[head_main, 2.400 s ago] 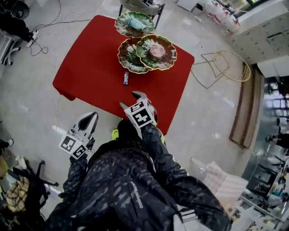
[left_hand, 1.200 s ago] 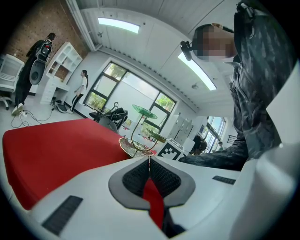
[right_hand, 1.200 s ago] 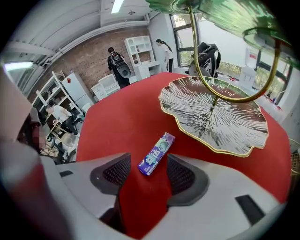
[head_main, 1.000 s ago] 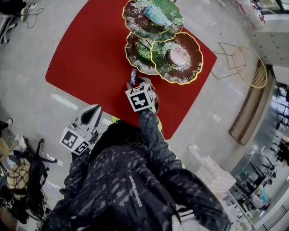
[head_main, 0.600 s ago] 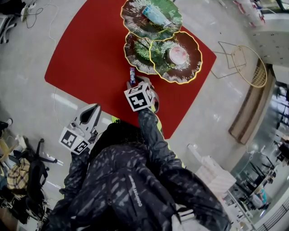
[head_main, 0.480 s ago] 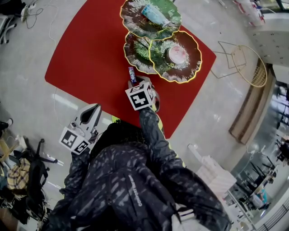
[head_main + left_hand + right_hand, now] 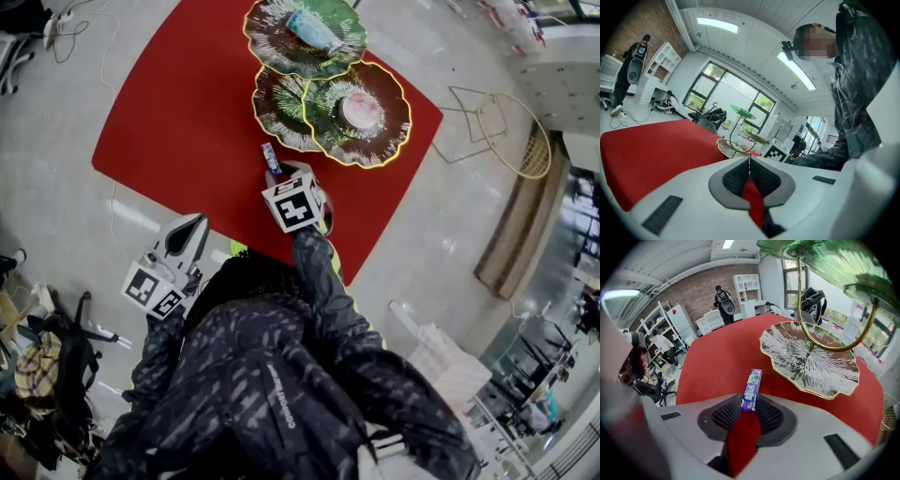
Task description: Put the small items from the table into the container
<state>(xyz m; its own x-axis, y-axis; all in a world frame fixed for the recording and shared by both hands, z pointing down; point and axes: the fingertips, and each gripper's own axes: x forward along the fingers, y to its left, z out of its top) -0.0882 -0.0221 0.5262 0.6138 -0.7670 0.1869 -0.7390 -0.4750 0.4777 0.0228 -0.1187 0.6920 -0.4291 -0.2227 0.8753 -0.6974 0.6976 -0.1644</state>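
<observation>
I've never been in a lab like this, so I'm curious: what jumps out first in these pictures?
The bright red table fills the upper part of the head view, with a tiered stand of leaf-shaped dishes at its far side. Just in front of it, the right tongs are closing on a small purple pack, whose near end sits between the pads.

A person's right gripper (image 7: 279, 174) closes on a purple pack (image 7: 270, 157) on the red table (image 7: 178, 103) beside leaf-shaped trays (image 7: 375, 141); the left gripper (image 7: 195, 223) hangs over the floor.
</observation>
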